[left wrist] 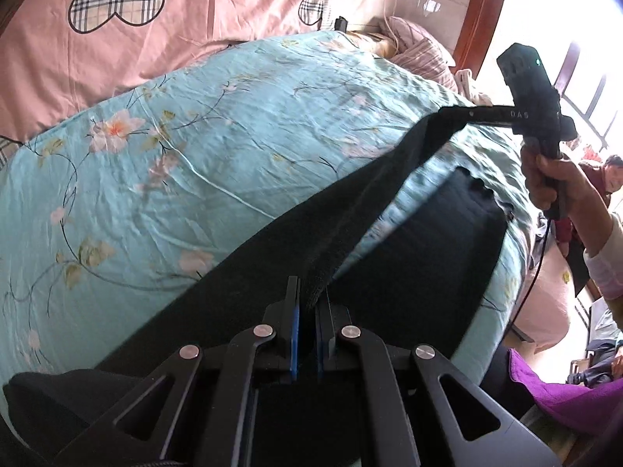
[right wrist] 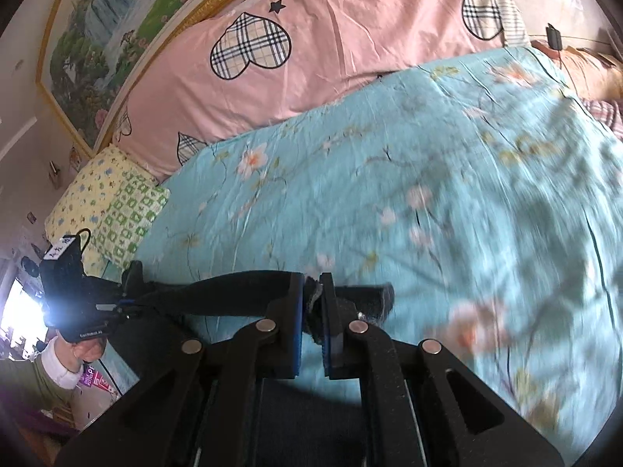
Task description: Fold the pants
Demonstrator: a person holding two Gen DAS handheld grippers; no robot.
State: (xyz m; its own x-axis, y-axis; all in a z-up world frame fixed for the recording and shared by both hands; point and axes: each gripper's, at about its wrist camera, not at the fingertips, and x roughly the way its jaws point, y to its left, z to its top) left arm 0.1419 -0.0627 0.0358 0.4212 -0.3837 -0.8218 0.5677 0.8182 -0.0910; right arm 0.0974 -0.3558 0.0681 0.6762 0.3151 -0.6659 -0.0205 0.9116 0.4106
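Observation:
Black pants point(left wrist: 249, 268) lie on a light blue floral quilt point(left wrist: 194, 148). My left gripper point(left wrist: 309, 292) is shut on one edge of the pants and lifts it. My right gripper point(left wrist: 453, 114) shows at the upper right, shut on the far end of the same raised edge, which stretches taut between the two. A lower black part point(left wrist: 440, 241) stays flat on the quilt. In the right wrist view my right gripper point(right wrist: 311, 292) pinches black cloth point(right wrist: 229, 292), which runs left to my left gripper point(right wrist: 130, 303).
A pink duvet with plaid hearts point(left wrist: 128, 27) lies behind the quilt. A yellow and green pillow point(right wrist: 109, 206) sits at the bed's left end. A purple cloth point(left wrist: 564, 393) and a bright window point(left wrist: 576, 7) are at the right. A framed landscape painting point(right wrist: 109, 35) hangs on the wall.

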